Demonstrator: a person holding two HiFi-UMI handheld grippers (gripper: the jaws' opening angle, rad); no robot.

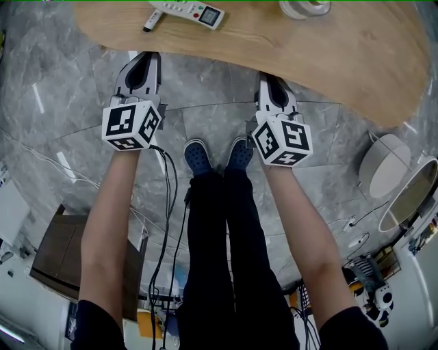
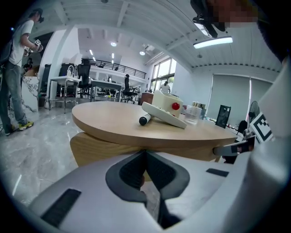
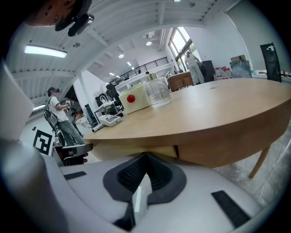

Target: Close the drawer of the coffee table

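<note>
finds left gripper [image 1: 148, 57] and right gripper [image 1: 271, 79] closed, empty, poised near drawer front [image 3: 218, 154] tucked beneath coffee table [image 1: 274, 34] edge; warns of skewing and jamming it through an uneven, one-sided push.

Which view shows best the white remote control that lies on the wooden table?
The head view: it looks down on the white remote control, so its buttons and screen show. The left gripper view shows the remote edge-on, from low down. The right gripper view shows the remote small and far.
</note>
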